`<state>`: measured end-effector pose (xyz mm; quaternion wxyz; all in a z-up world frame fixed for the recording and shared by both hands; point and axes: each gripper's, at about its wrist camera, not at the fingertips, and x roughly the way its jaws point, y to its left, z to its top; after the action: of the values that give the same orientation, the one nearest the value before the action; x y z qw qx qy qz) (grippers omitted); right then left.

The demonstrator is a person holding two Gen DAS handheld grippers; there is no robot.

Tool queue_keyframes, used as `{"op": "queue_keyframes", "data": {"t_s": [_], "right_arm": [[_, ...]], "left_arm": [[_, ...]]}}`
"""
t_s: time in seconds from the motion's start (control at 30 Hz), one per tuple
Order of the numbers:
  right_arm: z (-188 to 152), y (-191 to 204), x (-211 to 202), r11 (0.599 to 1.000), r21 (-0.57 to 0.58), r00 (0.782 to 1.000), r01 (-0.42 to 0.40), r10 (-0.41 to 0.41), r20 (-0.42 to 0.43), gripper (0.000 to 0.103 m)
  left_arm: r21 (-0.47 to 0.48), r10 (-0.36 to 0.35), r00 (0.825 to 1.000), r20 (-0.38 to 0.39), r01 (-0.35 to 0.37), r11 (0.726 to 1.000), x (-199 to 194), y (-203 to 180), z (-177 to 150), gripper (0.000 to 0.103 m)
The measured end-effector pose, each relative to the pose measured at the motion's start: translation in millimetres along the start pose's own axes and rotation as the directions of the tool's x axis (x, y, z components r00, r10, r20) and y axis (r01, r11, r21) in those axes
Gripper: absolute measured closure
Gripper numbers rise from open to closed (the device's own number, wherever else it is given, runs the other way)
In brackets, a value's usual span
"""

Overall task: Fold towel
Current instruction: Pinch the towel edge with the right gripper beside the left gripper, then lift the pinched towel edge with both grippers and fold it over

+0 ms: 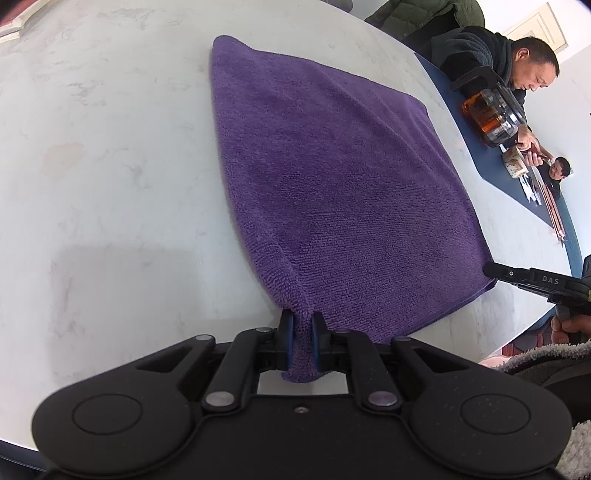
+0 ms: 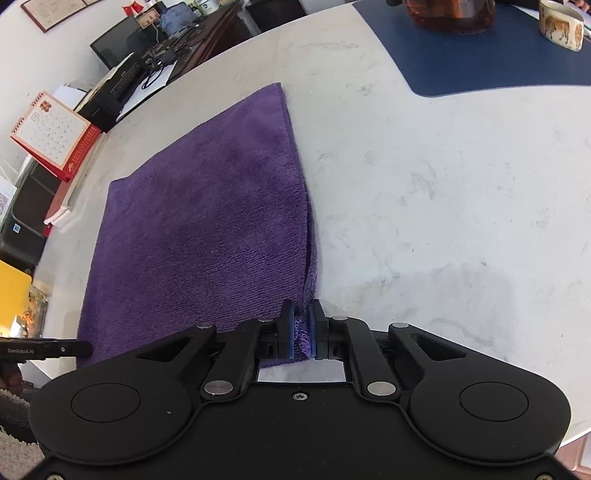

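Observation:
A purple towel (image 1: 332, 177) lies spread on the white marble table (image 1: 110, 166), folded once with a doubled edge along its right side in the right wrist view. My left gripper (image 1: 303, 325) is shut on the towel's near left corner, which bunches between the blue pads. My right gripper (image 2: 303, 321) is shut on the near right corner of the same towel (image 2: 207, 236). The right gripper's black tip (image 1: 495, 269) shows at the towel's right corner in the left wrist view, and the left gripper's tip (image 2: 79, 348) shows at the left in the right wrist view.
A blue mat (image 2: 480, 62) lies at the far right with a glass teapot (image 1: 495, 114) and a painted cup (image 2: 561, 26) on it. People (image 1: 517, 62) sit at the far side. A desk calendar (image 2: 51, 136) and books stand beyond the table's left rim.

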<state>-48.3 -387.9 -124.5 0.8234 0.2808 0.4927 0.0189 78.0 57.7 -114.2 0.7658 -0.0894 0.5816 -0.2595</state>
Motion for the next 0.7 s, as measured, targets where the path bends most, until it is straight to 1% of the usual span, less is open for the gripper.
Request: {"op": "queue_keyframes", "data": {"t_s": [0.1,0.2,0.3,0.43,0.57,0.67,0.7], "right_arm": [[1.4,-13.9,-2.2,0.99,0.1,0.995,-0.102,0.101,0.012,0.097],[5.2,-22.3,-5.4,0.976,0.154,0.988,-0.155,0.153,0.028,0.097],[12.2,-25.8,-9.8,0.957,0.191,0.976,-0.216,0.209,0.055,0.097],[25.7,-24.6,-11.9,0.935,0.208,0.957,-0.287,0.274,0.092,0.097],[45.9,-17.9,-8.1,0.922,0.201,0.942,-0.332,0.314,0.116,0.097],[63.0,-11.8,-3.3,0.911,0.196,0.93,-0.364,0.344,0.128,0.097],[68.7,-10.0,-1.4,0.909,0.192,0.927,-0.371,0.352,0.129,0.097]], "left_arm": [[-0.022,-0.034,0.999,0.033,0.035,0.999,-6.7,1.5,1.5,0.097],[-0.04,-0.048,0.996,0.07,0.051,0.998,-12.5,2.4,5.1,0.097],[-0.056,-0.061,0.992,0.106,0.067,0.996,-18.3,3.3,8.7,0.097],[-0.095,-0.09,0.982,0.164,0.106,0.99,-25.4,6.9,15.8,0.097],[-0.12,-0.107,0.971,0.215,0.135,0.984,-32.3,12.3,28.7,0.098],[-0.128,-0.12,0.96,0.254,0.156,0.979,-37.7,15.6,41.9,0.098],[-0.137,-0.129,0.954,0.272,0.171,0.976,-39.7,17.6,47.7,0.098]]}}
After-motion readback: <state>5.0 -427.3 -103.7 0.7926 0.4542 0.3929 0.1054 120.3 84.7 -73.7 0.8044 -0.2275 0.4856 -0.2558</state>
